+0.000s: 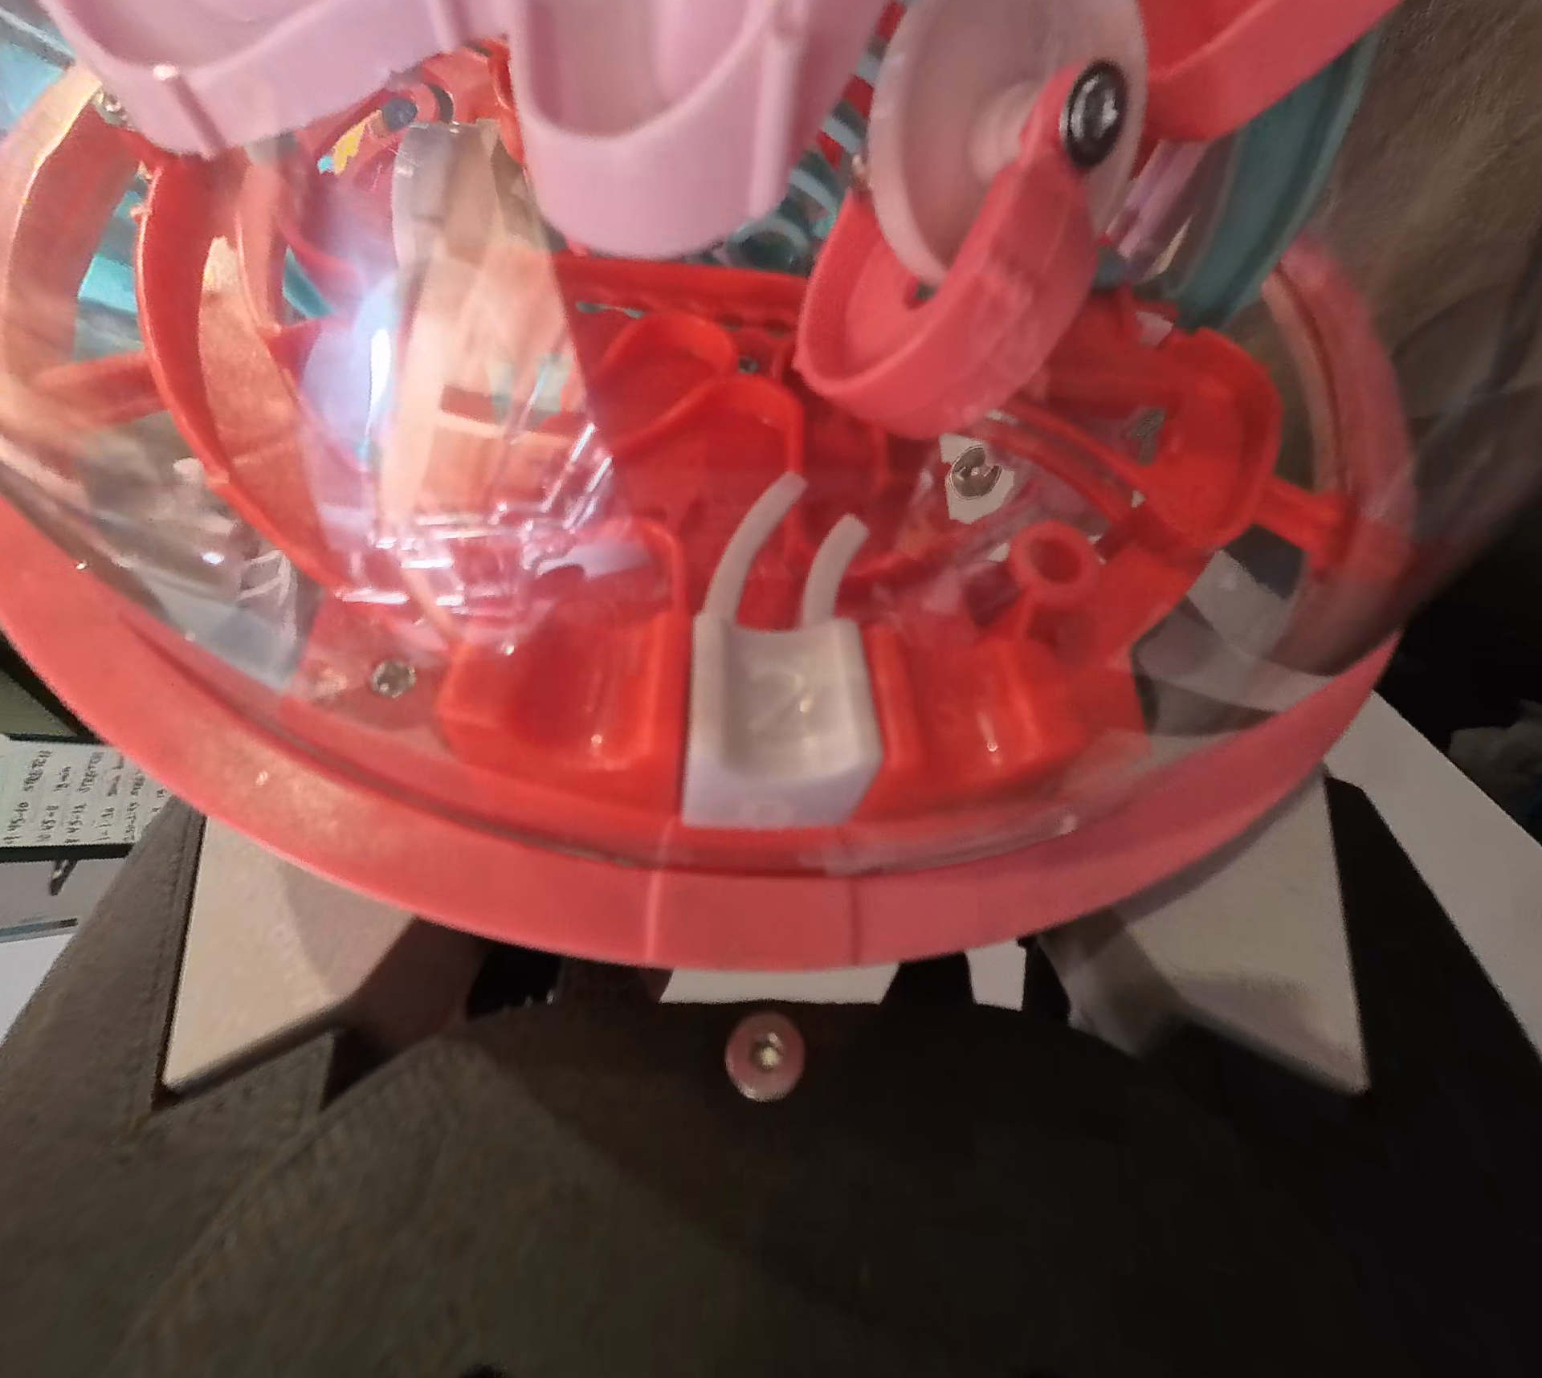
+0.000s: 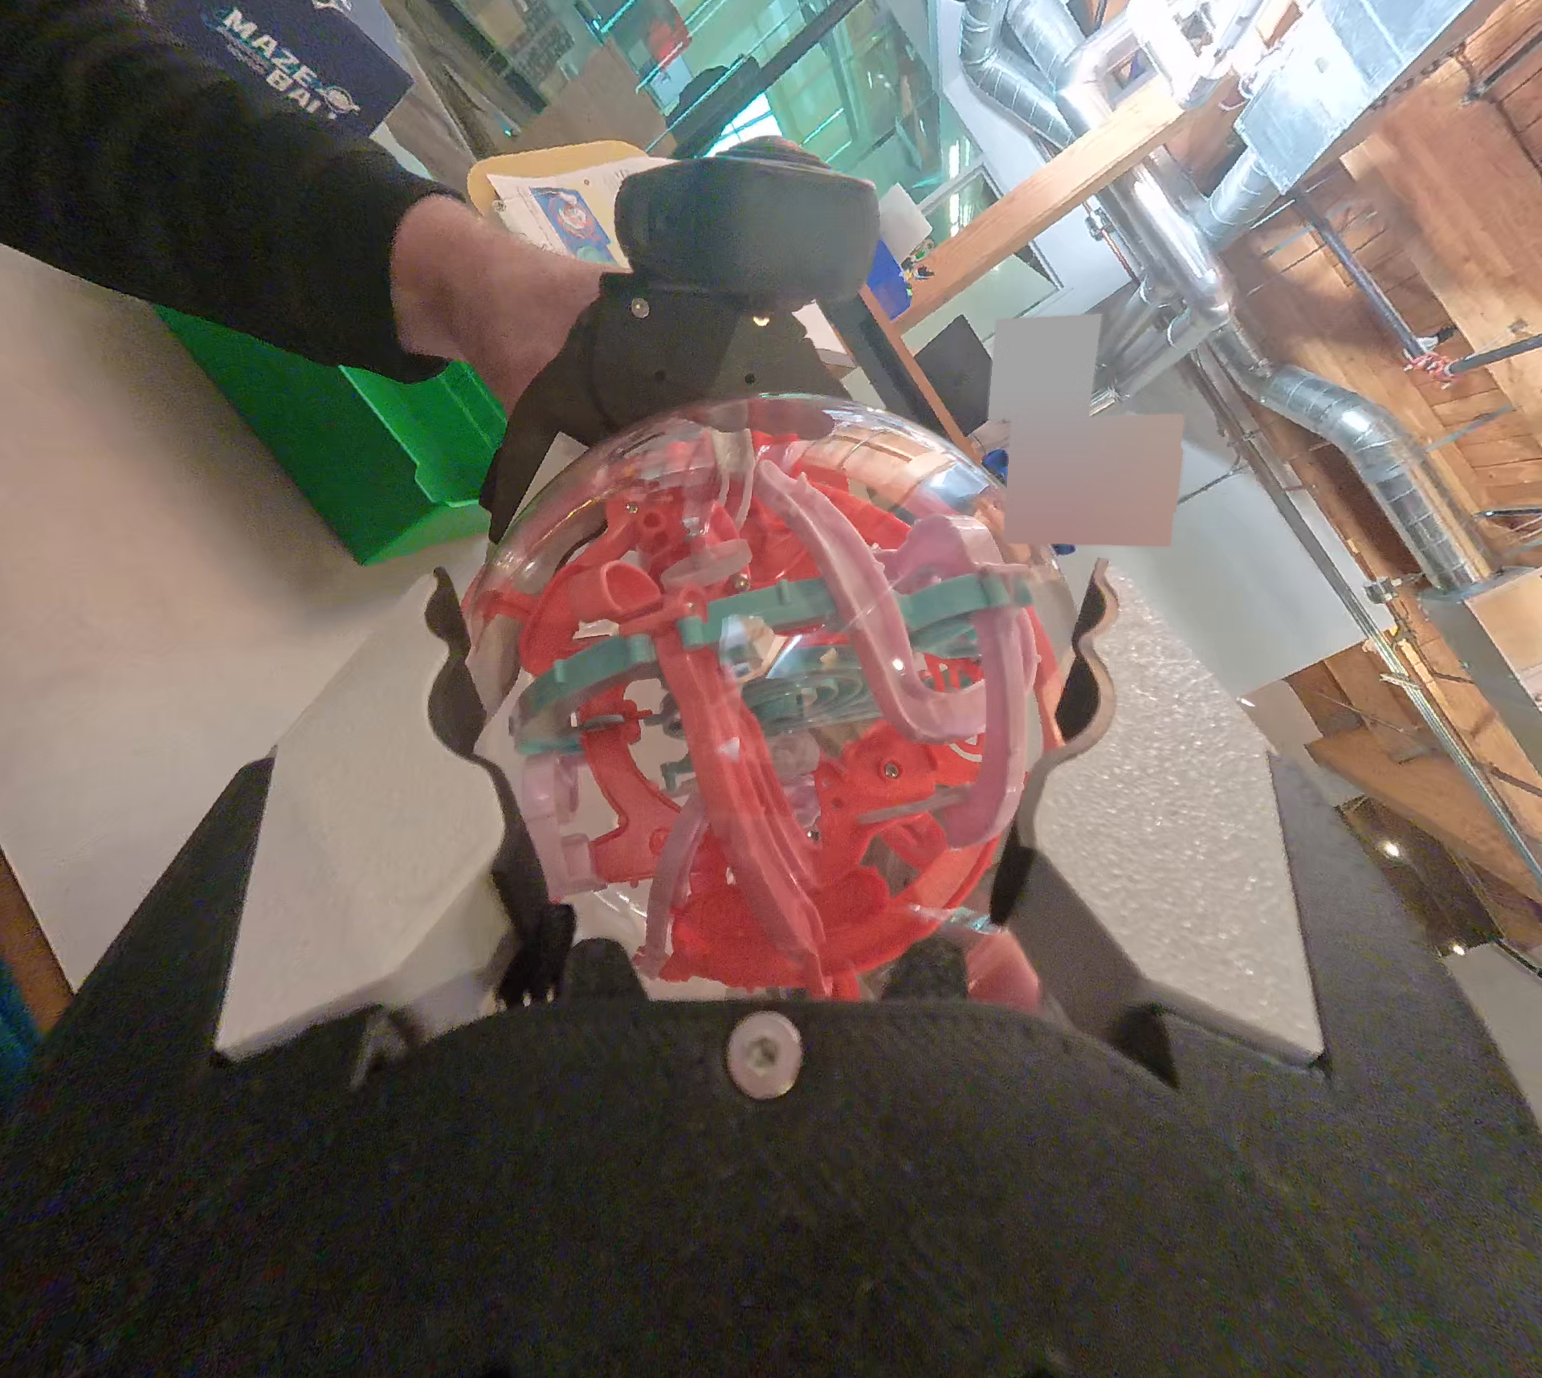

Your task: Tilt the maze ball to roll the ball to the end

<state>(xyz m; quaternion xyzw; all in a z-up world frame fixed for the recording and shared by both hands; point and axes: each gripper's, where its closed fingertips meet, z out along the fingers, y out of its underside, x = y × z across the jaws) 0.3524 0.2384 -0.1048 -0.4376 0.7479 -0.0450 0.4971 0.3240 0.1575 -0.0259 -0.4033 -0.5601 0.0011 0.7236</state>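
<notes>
The maze ball is a clear round shell with red, pink and teal tracks twisting inside it. It is held up in the air, above a pale table, between two black claws.

In the right wrist view, the right gripper has its two fingers spread wide, and the ball sits right between them. One wavy black finger presses on the left side of the shell and the other presses on the right side. So this claw is gripping the ball around its middle. The ball fills the whole gap and its near side comes close to the claw's body.

On the far side of the ball is the left gripper. A hand in a dark sleeve holds it. Its black fingers reach down against the top of the shell from behind.

In the left wrist view, the ball is very close and fills most of the picture. Its pink rim sits just above the claw's dark body. The tips of this claw are hidden by the ball, so I cannot tell how hard it is squeezing, but the ball is nestled right into it.

I cannot find the little rolling ball among the tracks.

Behind the ball, on the table, there is a green box and a dark blue box.
</notes>
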